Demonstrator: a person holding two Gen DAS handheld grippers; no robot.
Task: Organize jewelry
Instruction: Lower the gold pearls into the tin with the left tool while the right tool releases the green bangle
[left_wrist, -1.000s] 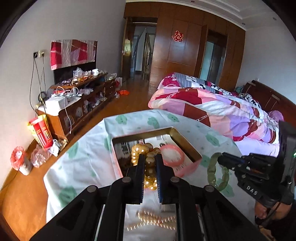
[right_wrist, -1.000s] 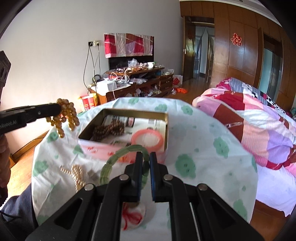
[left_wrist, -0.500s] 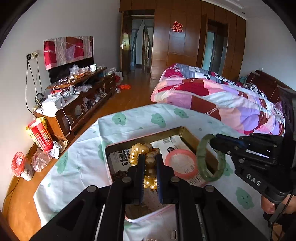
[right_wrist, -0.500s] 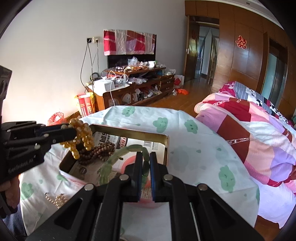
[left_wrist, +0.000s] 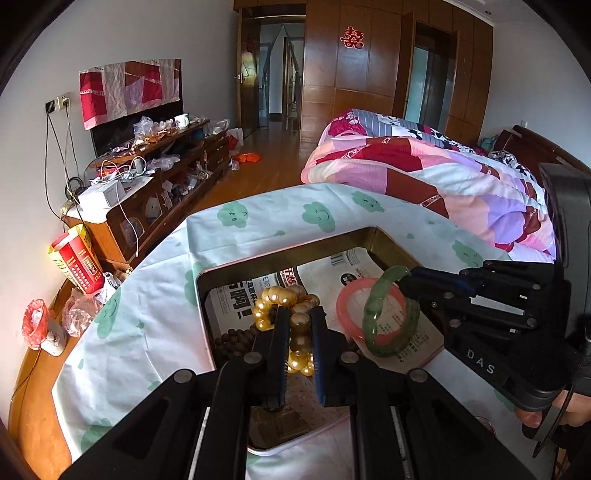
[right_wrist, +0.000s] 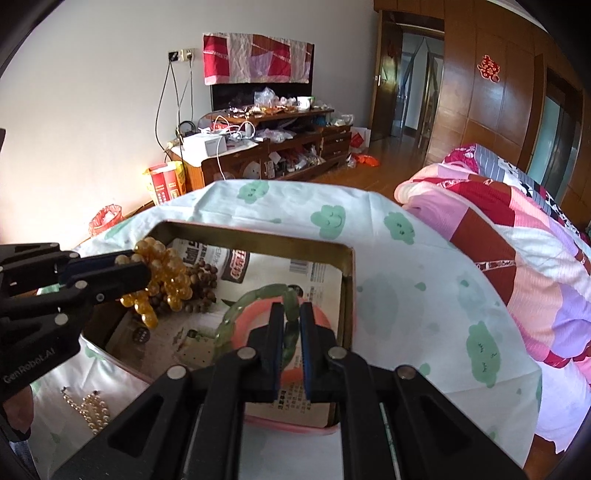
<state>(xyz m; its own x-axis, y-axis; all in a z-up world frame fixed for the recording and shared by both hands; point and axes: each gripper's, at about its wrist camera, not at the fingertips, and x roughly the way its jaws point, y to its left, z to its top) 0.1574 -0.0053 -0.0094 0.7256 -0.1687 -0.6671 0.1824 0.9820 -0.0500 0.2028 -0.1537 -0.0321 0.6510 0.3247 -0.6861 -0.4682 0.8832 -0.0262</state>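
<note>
A gold-rimmed tin box (left_wrist: 391, 242) (right_wrist: 347, 258), lined with newspaper, sits on the cloud-print tablecloth. My left gripper (left_wrist: 299, 317) (right_wrist: 138, 269) is shut on a bunch of amber beads (left_wrist: 286, 301) (right_wrist: 166, 277) and holds it over the box's left side, above a brown bead string (left_wrist: 232, 341) (right_wrist: 201, 277). My right gripper (right_wrist: 291, 314) (left_wrist: 402, 280) is shut on a green jade bangle (right_wrist: 251, 299) (left_wrist: 376, 306), held over the pink bangle (left_wrist: 351, 295) (right_wrist: 247, 325) lying in the box.
A pearl strand (right_wrist: 90, 410) lies on the cloth (right_wrist: 406, 295) in front of the box's left corner. A bed with a patchwork quilt (right_wrist: 517, 229) stands to the right. A cluttered wooden TV cabinet (right_wrist: 273, 147) lines the far wall.
Both grippers moved forward and lower over the box with their loads. The amber beads now hang above the brown beads and the green bangle above the pink one.
</note>
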